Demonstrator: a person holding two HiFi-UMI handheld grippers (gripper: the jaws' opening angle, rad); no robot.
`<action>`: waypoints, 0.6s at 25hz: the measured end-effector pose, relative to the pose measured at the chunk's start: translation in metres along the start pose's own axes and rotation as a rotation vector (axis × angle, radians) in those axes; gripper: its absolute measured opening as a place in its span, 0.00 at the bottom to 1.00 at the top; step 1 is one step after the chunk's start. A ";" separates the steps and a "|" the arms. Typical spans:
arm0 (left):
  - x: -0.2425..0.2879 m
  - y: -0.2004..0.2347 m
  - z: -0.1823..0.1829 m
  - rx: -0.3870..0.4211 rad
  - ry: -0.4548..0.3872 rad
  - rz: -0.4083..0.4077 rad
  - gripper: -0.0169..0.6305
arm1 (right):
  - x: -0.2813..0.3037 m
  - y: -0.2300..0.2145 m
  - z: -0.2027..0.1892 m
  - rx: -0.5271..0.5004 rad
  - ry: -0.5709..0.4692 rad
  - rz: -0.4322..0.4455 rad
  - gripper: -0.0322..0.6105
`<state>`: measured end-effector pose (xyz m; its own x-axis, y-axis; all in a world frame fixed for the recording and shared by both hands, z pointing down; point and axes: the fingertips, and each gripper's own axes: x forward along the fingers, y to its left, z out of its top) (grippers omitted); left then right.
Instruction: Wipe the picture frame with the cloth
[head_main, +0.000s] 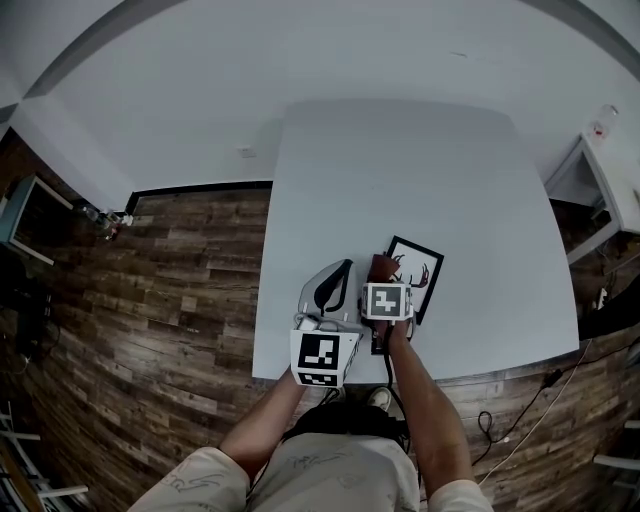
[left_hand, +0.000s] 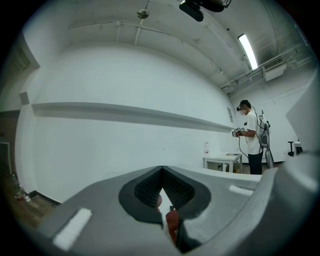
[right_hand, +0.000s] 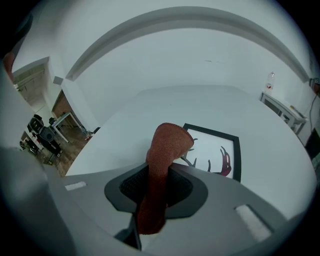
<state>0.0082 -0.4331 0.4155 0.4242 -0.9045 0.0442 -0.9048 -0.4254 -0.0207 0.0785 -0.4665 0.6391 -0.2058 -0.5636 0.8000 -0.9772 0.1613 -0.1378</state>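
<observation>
White table (head_main: 400, 180) bears picture frame (head_main: 422, 272) — right gripper (right_hand: 156, 191) clamps cloth (right_hand: 167, 140).

The picture frame's (right_hand: 214, 144) near-left corner is hidden behind the cloth (right_hand: 161, 165) between the right gripper's (right_hand: 156, 192) fingers. A red sliver (left_hand: 172, 223) below the left gripper's (left_hand: 162, 192) fingertips is too cut off to identify.

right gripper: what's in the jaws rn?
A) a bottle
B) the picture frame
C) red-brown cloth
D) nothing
C. In the right gripper view, the right gripper has its jaws closed on the red-brown cloth, which sticks up from between them, while the picture frame lies flat on the white table beyond, not gripped.
</observation>
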 end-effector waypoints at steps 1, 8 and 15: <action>0.000 0.001 -0.001 -0.001 0.001 0.001 0.03 | 0.002 -0.003 -0.004 0.001 0.009 -0.006 0.22; 0.008 -0.004 -0.003 -0.021 -0.002 -0.018 0.03 | -0.008 -0.056 -0.021 0.038 0.025 -0.078 0.22; 0.015 -0.015 -0.008 -0.022 0.008 -0.042 0.03 | -0.039 -0.124 -0.043 0.112 0.023 -0.186 0.22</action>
<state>0.0284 -0.4401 0.4242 0.4619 -0.8854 0.0523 -0.8867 -0.4624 0.0033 0.2100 -0.4296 0.6507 -0.0219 -0.5560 0.8309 -0.9981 -0.0355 -0.0501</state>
